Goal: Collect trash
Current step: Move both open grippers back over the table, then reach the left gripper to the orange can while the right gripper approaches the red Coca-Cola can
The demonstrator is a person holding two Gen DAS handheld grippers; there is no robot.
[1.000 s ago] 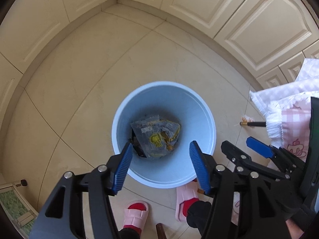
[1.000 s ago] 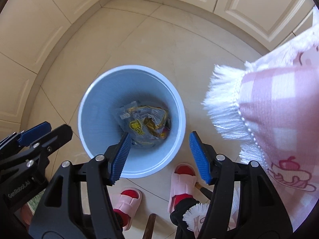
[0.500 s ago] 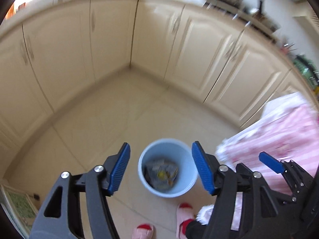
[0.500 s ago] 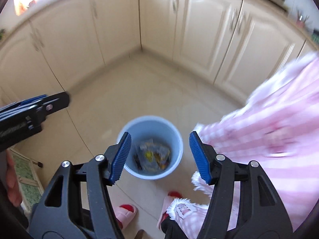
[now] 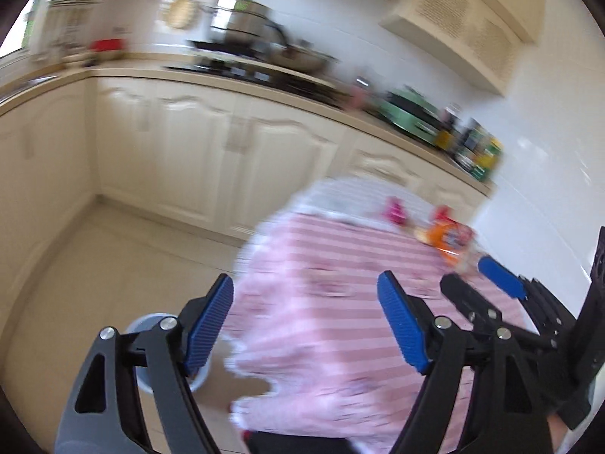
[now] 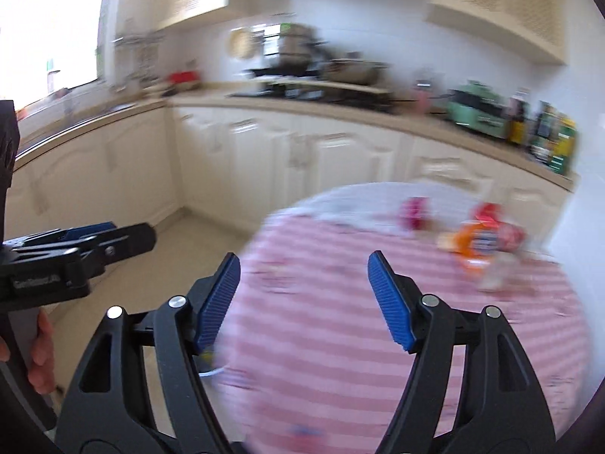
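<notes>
Both views are motion-blurred. A round table with a pink striped cloth [image 5: 332,302] [image 6: 340,340] fills the lower right. At its far side lie an orange wrapper [image 5: 446,238] [image 6: 478,244], a small pink item [image 5: 395,212] [image 6: 414,210] and a clear wrapper [image 6: 499,268]. My left gripper [image 5: 306,325] is open and empty above the table's near edge. My right gripper [image 6: 304,295] is open and empty over the cloth. The light blue bin [image 5: 149,321] shows on the floor, partly hidden behind my left finger.
Cream kitchen cabinets [image 5: 189,143] run along the back under a counter with pots on a stove [image 6: 302,60], a green appliance [image 6: 476,109] and bottles [image 6: 552,140]. Tiled floor [image 5: 94,265] lies to the left of the table. The left gripper shows at the left of the right wrist view [image 6: 75,253].
Both grippers have swung up from looking down into the blue bin to facing the table and counter. The bin has dropped to the bottom left. Both stay open.
</notes>
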